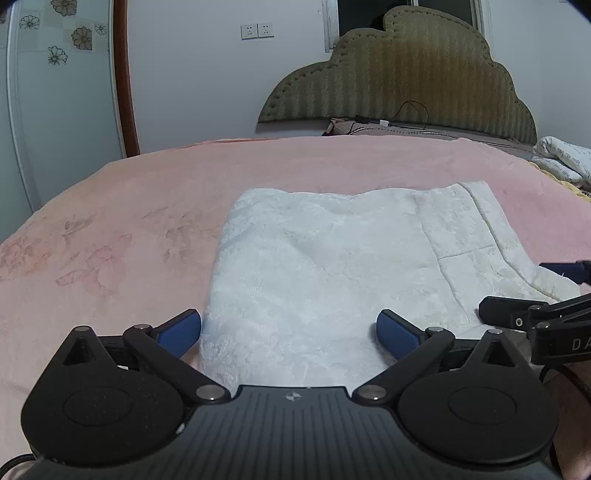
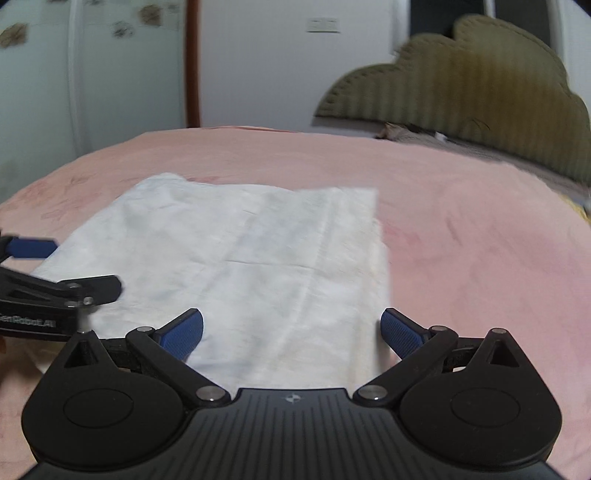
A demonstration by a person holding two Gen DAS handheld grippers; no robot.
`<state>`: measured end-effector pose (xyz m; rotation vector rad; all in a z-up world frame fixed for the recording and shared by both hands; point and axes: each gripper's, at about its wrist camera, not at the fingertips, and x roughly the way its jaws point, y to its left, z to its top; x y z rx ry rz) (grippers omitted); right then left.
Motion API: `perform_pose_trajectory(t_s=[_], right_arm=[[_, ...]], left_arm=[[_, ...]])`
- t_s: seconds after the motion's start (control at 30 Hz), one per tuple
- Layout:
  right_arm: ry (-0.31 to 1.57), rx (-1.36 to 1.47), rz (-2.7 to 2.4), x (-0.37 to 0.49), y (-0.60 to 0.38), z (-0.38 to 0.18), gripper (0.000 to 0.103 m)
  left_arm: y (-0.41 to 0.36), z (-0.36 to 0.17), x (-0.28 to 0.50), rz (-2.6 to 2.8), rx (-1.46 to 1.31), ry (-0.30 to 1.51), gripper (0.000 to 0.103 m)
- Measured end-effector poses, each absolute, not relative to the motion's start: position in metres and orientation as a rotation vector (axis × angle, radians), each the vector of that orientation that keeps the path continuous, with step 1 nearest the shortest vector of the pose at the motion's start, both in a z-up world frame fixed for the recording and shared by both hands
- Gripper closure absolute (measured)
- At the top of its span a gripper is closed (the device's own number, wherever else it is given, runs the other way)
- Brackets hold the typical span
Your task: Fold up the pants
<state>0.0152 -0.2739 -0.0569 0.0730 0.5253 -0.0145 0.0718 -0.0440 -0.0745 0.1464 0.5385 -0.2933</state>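
Left hand-held gripper (image 1: 289,334) and right hand-held gripper (image 2: 291,332) both gape wide, empty, over the folded white pants (image 1: 332,258) on the pink bed (image 1: 129,206).

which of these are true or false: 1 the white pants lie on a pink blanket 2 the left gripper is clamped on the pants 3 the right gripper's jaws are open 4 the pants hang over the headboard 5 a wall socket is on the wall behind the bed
1. The white pants lie on a pink blanket. True.
2. The left gripper is clamped on the pants. False: its jaws stand wide apart, with the near edge of the cloth between them but no pad pressing on it.
3. The right gripper's jaws are open. True.
4. The pants hang over the headboard. False: they lie flat on the bed, well in front of it.
5. A wall socket is on the wall behind the bed. True.
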Motion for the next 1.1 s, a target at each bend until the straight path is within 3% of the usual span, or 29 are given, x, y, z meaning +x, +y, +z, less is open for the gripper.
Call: perform_pose_trajectory(t_s=[0.67, 0.87, 0.97, 1.1], right_arm=[[0.529, 0.159, -0.002, 0.015, -0.283, -0.062, 0.0], [0.362, 0.0, 0.001, -0.014, -0.258, -0.043, 0.0], [0.393, -0.014, 0.051, -0.01, -0.254, -0.037, 0.001], [0.457, 0.237, 0.056, 0.008, -0.303, -0.043, 0.0]], left_arm=[[-0.029, -0.078, 0.075, -0.303, 0.039, 0.574, 0.0], [-0.02, -0.069, 0.066, -0.236, 0.051, 0.52, 0.001], [-0.012, -0.063, 0.083, -0.279, 0.041, 0.566, 0.002], [0.008, -0.064, 0.117, -0.46, -0.056, 0.725, 0.001]])
